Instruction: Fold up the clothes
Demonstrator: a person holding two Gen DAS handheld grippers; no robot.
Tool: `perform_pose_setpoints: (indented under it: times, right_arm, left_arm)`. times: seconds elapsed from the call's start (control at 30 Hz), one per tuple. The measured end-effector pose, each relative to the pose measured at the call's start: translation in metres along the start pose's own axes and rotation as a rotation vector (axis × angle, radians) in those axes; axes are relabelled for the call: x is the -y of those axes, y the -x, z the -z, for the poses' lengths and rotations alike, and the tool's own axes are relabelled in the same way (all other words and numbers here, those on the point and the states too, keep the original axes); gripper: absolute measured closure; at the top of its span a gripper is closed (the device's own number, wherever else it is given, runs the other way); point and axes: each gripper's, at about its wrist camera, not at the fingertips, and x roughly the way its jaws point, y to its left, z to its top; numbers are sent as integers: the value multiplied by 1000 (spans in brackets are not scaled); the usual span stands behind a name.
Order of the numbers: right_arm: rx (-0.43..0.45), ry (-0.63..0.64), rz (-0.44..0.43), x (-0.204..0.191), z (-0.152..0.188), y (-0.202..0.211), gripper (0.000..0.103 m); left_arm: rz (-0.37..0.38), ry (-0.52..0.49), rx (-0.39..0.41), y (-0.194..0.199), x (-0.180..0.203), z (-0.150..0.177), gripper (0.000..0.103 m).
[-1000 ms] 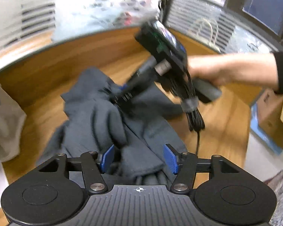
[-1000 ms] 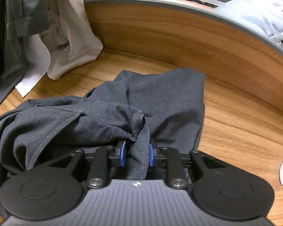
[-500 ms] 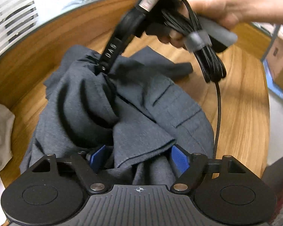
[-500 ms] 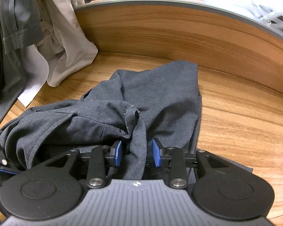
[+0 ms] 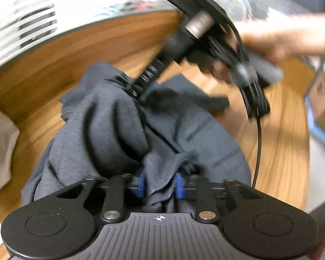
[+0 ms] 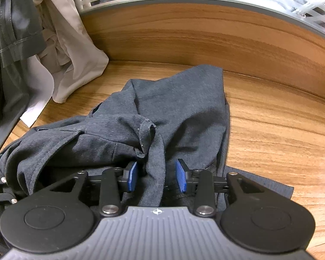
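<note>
while the dark grey garment [image 6: 177,108] lies crumpled on the wooden table [image 6: 281,130], both tools are working at its bunched middle. the left gripper [image 5: 159,184] has just been closing, and its blue pads now pinch a ridge of cloth between them. the right gripper [image 6: 157,174] has been easing apart: a fold stands in its gap, but the pads sit clear of it on either side, so it holds nothing as far as i can see. to do this step well, i'd say the left should keep its pinch on one layer only, near an edge or seam if it can find one, and the right should take a fresh bite well apart from it, so the two can draw the cloth flat before any fold goes in. lifting now would likely only raise a lump. around them, a pale shirt [image 6: 73,49] and another dark piece [image 6: 15,32] hang at the table's left edge, near enough to snag a spread sleeve. the right tool's cable [image 5: 257,147] dangles just beside the garment, and a cardboard box [image 5: 322,99] stands beyond the table.
</note>
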Motion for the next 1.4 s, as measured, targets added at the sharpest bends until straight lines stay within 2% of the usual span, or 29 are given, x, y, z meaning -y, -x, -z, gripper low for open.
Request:
perform_pose_setpoints:
  times: [0.13, 0.17, 0.2, 0.3, 0.53, 0.67, 0.8, 0.87, 0.97, 1.07, 1.27, 1.4]
  right_arm:
    - [2, -14, 1, 0, 1, -2, 62]
    - [3, -22, -3, 1, 1, -2, 67]
    - [7, -31, -6, 0, 2, 0, 78]
    - [23, -41, 10, -3, 3, 6, 88]
    - [72, -72, 83, -8, 12, 42, 92]
    - [104, -109, 121, -6, 23, 72, 93]
    - [142, -156, 203, -1, 37, 104, 94]
    - [164, -194, 237, 6, 46, 121, 94]
    - [182, -231, 252, 14, 58, 144, 94]
    - [220, -231, 299, 8, 65, 169, 94]
    - [281, -208, 262, -7, 61, 219, 94]
    - [265, -148, 268, -19, 55, 221, 94]
  left_arm:
    - [-36, 79, 4, 5, -12, -6, 90]
    - [-42, 94, 13, 9, -13, -8, 90]
    - [-48, 109, 23, 13, -13, -9, 91]
    - [-48, 190, 87, 37, -19, -14, 92]
    - [-34, 373, 227, 87, -36, -27, 93]
    - [-14, 392, 337, 135, -39, -34, 99]
    - [-45, 410, 477, 188, -43, -46, 101]
    - [-62, 440, 501, 202, -55, -52, 101]
    - [-106, 471, 489, 215, -67, -49, 101]
    - [-136, 466, 411, 207, -72, -41, 101]
    - [-90, 354, 289, 183, -43, -24, 101]
    - [-47, 294, 225, 158, -29, -24, 100]
